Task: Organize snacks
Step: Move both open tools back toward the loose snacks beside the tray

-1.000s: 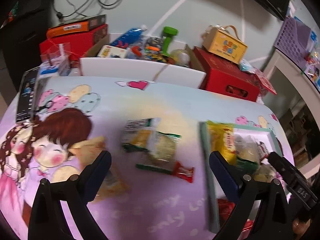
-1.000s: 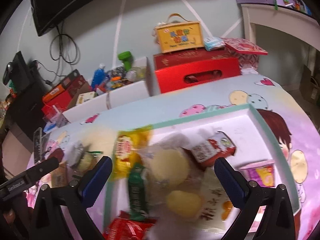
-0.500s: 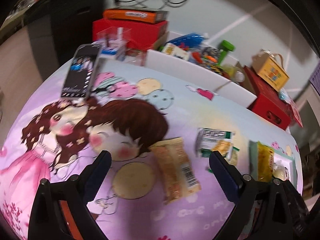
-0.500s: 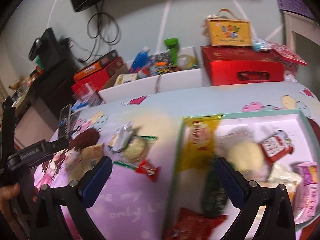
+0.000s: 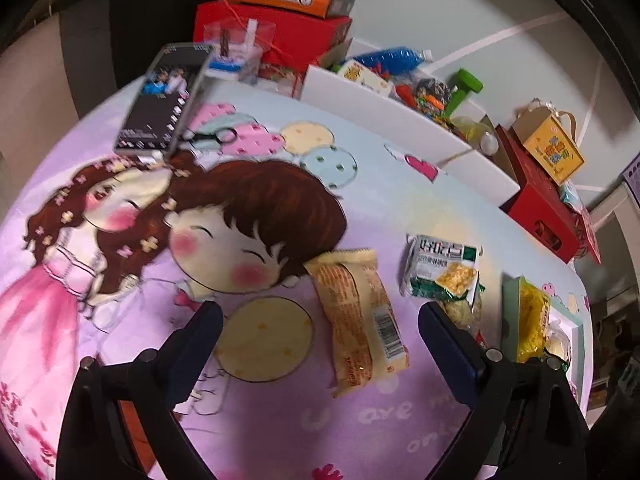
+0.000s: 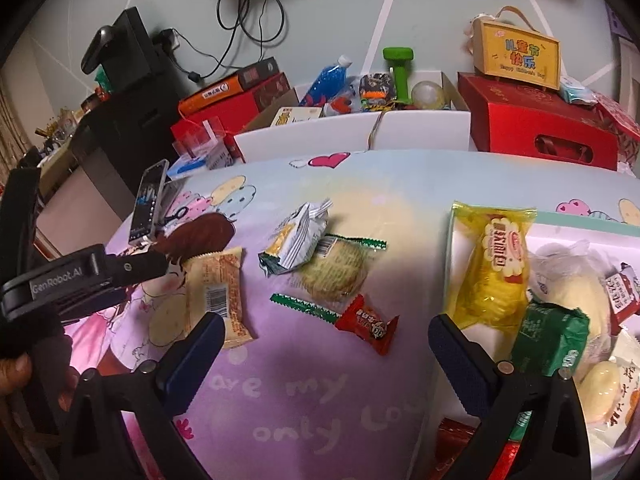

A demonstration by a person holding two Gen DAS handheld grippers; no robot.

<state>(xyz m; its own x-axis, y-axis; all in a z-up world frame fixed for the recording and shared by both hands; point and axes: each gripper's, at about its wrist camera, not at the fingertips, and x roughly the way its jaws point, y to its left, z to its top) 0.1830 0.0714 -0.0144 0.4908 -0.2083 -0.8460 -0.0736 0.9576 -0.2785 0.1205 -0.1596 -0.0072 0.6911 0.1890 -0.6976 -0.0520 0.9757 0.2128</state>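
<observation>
My left gripper (image 5: 320, 340) is open just above the cartoon tablecloth. A tan snack packet (image 5: 360, 320) with a barcode lies lengthwise between its fingers. A green-and-white packet (image 5: 440, 268) lies a little beyond it. My right gripper (image 6: 324, 336) is open too and holds nothing. A red candy (image 6: 366, 322) and a clear green-edged cookie packet (image 6: 336, 272) lie just ahead of it. The tan packet (image 6: 216, 292) is by its left finger. The teal-rimmed white tray (image 6: 580, 226) to the right holds a yellow packet (image 6: 496, 268), a green packet (image 6: 552, 336) and several others.
A phone (image 5: 164, 100) and small scissors (image 5: 212, 136) lie at the table's far left. Behind the table stand a white box of bottles (image 6: 360, 132), red boxes (image 6: 536, 124) and a yellow gift box (image 6: 516, 56). A hand (image 6: 16, 368) holds the left tool's black housing (image 6: 68, 284).
The left gripper swung left, away from the tray, and now straddles the tan packet. The right gripper moved left off the tray to the loose snacks. Both stayed open.
</observation>
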